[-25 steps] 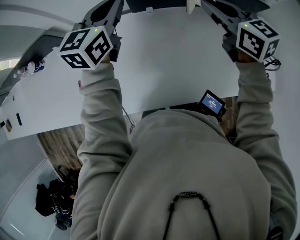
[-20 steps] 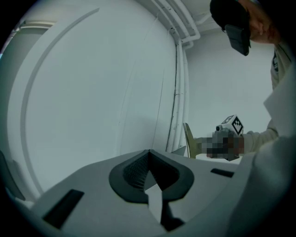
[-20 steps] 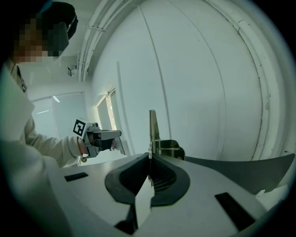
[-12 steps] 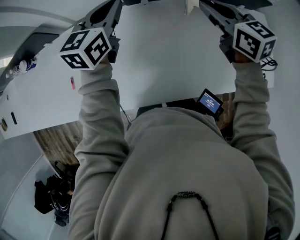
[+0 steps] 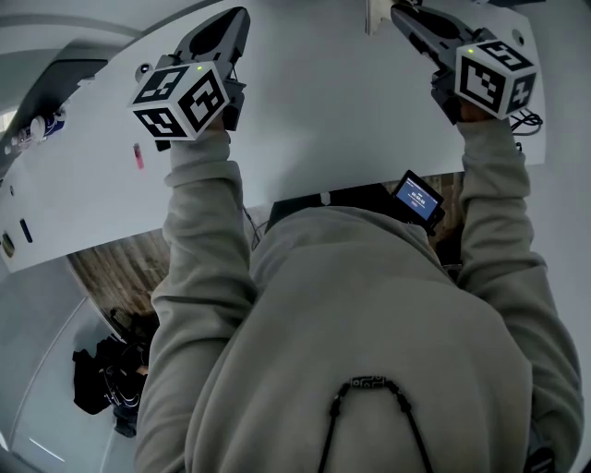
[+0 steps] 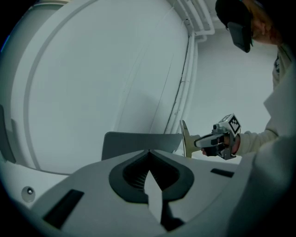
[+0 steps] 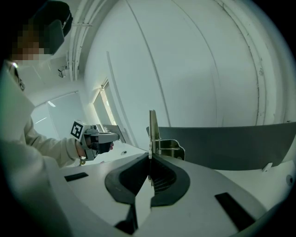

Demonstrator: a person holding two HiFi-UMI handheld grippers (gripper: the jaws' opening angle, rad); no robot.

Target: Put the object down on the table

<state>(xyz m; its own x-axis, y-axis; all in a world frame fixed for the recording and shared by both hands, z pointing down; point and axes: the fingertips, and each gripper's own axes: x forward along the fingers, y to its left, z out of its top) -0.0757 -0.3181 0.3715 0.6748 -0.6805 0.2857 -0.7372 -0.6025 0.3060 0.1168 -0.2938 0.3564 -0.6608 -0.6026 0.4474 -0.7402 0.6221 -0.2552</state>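
A white worktop [image 5: 323, 120] is seen in the head view. The left tongs [image 5: 231, 20] and the right tongs [image 5: 399, 13] are held over it, well apart, by a person in a beige hooded sweater. In the left gripper view the left tongs are pressed together, with nothing between them. In the right gripper view a thin flat metal plate [image 7: 151, 127] is pinched upright by the right tongs, over the worktop. Whether it touches the worktop cannot be told.

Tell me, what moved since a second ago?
The left gripper, shut and empty, drew back a little toward the person over the table. Nothing was grabbed or let go. The right gripper stayed put, still clamped on the upright metal piece.
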